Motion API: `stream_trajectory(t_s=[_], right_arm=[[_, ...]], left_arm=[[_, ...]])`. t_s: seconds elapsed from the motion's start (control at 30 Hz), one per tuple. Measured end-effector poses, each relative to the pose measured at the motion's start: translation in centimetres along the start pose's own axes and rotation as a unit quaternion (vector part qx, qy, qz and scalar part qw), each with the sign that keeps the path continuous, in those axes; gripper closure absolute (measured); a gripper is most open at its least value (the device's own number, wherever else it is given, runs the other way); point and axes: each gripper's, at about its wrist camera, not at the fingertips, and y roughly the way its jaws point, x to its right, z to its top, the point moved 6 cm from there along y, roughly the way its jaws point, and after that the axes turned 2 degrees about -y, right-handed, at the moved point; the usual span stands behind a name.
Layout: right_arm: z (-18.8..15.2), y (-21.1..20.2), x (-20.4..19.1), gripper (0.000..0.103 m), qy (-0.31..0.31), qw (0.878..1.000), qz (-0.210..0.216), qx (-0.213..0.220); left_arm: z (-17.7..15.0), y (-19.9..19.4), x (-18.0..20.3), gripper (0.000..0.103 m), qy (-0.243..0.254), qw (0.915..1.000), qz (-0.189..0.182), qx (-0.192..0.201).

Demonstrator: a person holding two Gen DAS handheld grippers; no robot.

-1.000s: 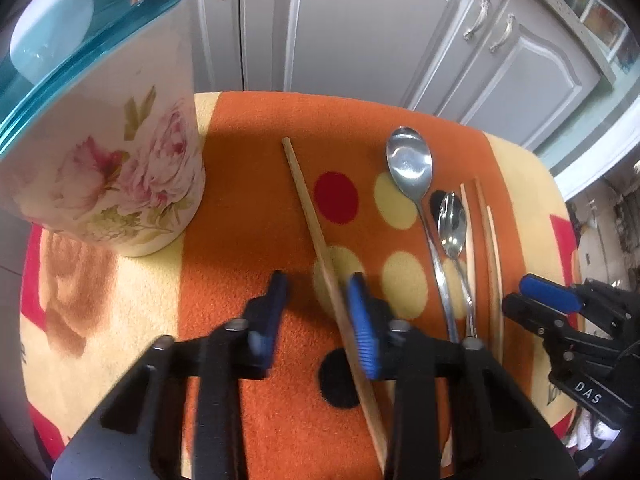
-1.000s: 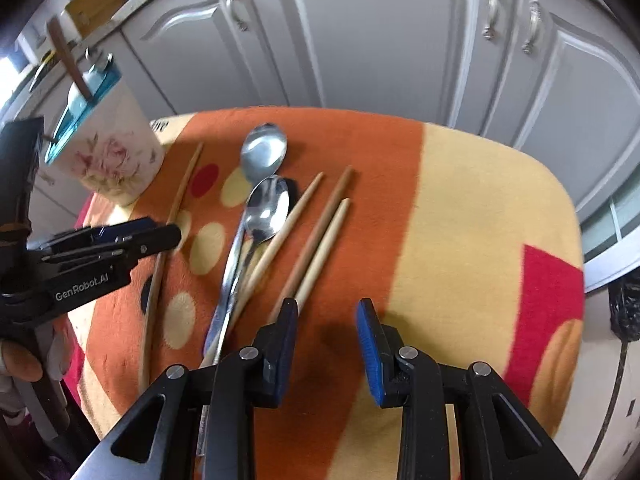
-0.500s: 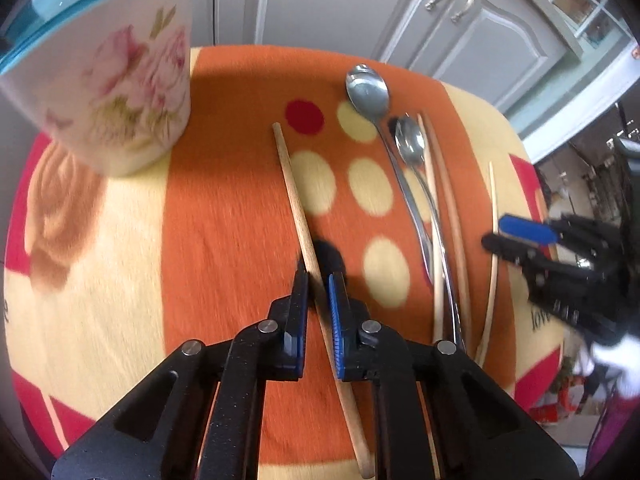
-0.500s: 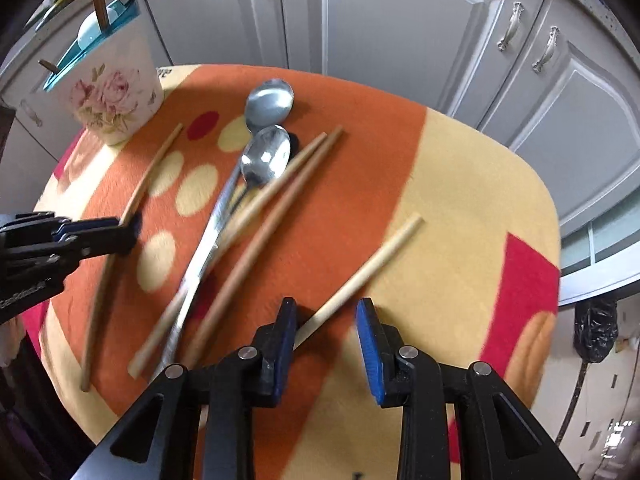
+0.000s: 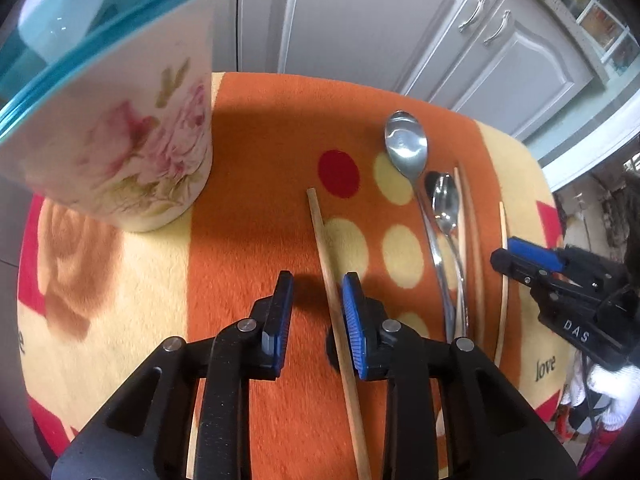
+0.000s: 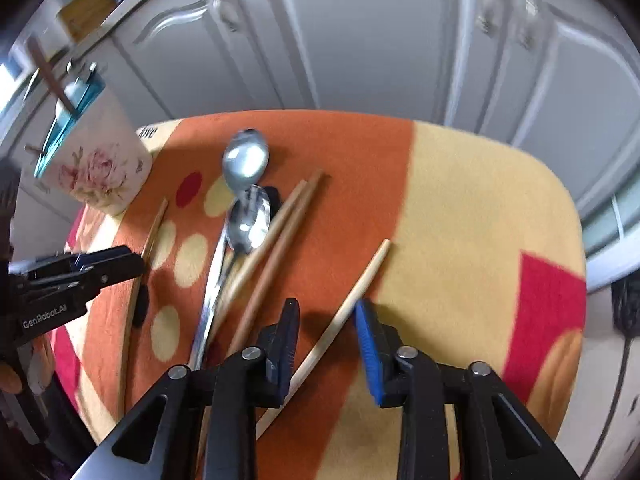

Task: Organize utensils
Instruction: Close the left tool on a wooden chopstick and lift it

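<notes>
**Over the spotted cloth, both grippers straddle chopsticks**

Over the orange part of the cloth, the left gripper points steeply down, fingers reaching toward 12 o'clock in its own view. Its jaws have just been opening and stand apart; a wooden chopstick lies between them, close against the right blue pad, not pinched. That stick runs from 12 to about 5 o'clock.

The right gripper tilts down likewise, jaws parted and just narrowed a little, around a pale chopstick whose long axis runs from 1 to 7 o'clock. Neither pad presses it.

Between the two sticks lie two spoons, bowls toward 12, and a pair of brown chopsticks just beside them. A flowered cup stands at 10 o'clock in the left view.
</notes>
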Motion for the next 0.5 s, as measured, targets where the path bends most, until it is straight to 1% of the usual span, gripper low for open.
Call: stream_trajectory(t_s=[0.07,0.13,0.27,0.33,0.37,0.4,0.43,0.47,0.5], right_arm=[[0.4,0.3,-1.0,0.078,-0.037,0.999,-0.014,-0.008],[0.4,0.3,-0.9,0.078,-0.049,0.999,-0.017,-0.012],[1.1,0.2,1.0,0.078,-0.004,1.0,-0.009,-0.003],[1.3,0.4,0.6,0.077,-0.002,1.0,-0.004,0.001],[1.2,0.4,0.4,0.079,-0.007,1.0,-0.004,0.003],[1.2,0.4,0.4,0.086,-0.011,1.0,-0.004,0.005],[1.3,0.4,0.3,0.089,-0.012,1.0,-0.002,0.007],[1.4,0.4,0.4,0.091,-0.01,1.0,0.002,0.008],[1.3,0.3,0.4,0.093,-0.007,1.0,0.005,0.007]], left_arm=[[0.4,0.3,0.2,0.078,0.006,1.0,0.005,0.0],[0.7,0.5,0.2,0.077,0.007,1.0,0.006,0.001],[1.4,1.3,1.4,0.073,0.014,0.9999,0.007,0.004],[1.5,1.6,1.8,0.073,0.023,0.9997,0.01,0.008],[1.7,1.7,2.2,0.074,0.028,0.9995,0.011,0.01],[1.8,1.8,2.3,0.075,0.032,0.9993,0.012,0.014],[1.9,1.9,2.4,0.086,0.035,0.9991,0.013,0.018],[2.0,2.0,2.5,0.095,0.039,0.9989,0.015,0.02],[2.0,2.1,2.8,0.096,0.037,0.9991,0.009,0.018]])
